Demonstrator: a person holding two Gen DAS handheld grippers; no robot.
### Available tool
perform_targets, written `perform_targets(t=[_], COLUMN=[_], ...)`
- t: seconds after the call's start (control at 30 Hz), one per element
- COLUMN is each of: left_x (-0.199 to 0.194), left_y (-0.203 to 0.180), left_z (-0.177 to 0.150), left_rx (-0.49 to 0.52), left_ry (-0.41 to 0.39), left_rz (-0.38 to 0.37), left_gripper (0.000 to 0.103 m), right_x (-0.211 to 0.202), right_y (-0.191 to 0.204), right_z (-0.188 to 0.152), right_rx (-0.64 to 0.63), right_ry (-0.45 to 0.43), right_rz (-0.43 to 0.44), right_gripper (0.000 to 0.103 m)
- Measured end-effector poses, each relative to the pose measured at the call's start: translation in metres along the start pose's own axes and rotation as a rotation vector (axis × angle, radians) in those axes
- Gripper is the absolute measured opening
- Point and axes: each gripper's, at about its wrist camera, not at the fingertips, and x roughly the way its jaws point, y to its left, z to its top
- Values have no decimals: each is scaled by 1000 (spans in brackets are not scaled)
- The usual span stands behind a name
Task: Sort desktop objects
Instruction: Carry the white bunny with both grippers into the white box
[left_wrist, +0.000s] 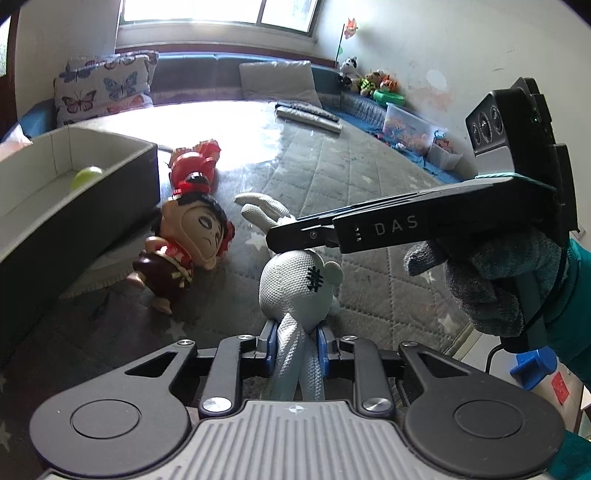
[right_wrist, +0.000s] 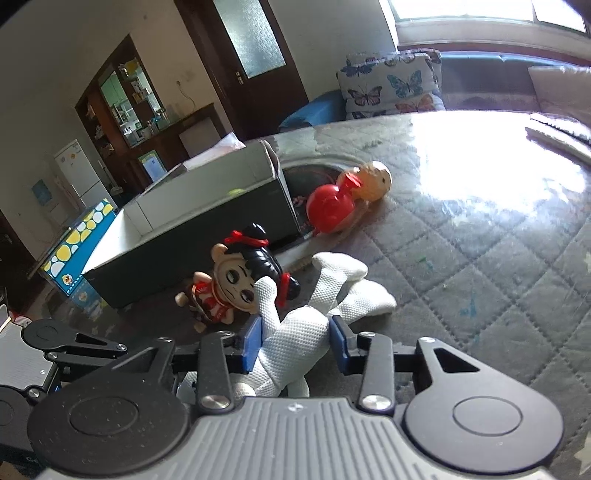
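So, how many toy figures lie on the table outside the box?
3. The white rabbit is held by both grippers, the black-haired doll lies beside the box, the red figure behind it. The box may hide others.

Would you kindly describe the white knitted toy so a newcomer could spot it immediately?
Start at the open grey box on the quilted table. Beside it lies a black-haired doll. Next to that is the white rabbit toy, the only soft, knitted thing, clamped by both grippers.
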Motion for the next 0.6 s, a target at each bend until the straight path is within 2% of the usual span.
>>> perform_targets(t=[0.3, 0.6], left_x=[-34, -66], left_y=[14, 63], left_z=[18, 49], left_rx=[-24, -112], left_ry=[-130, -240], left_rz=[53, 169], left_gripper=[24, 23], right_x=[-10, 19], right_y=[27, 68], right_z=[37, 101], right_rx=[-72, -133], right_ry=[-107, -186], right_rz=[27, 92], right_gripper=[38, 38])
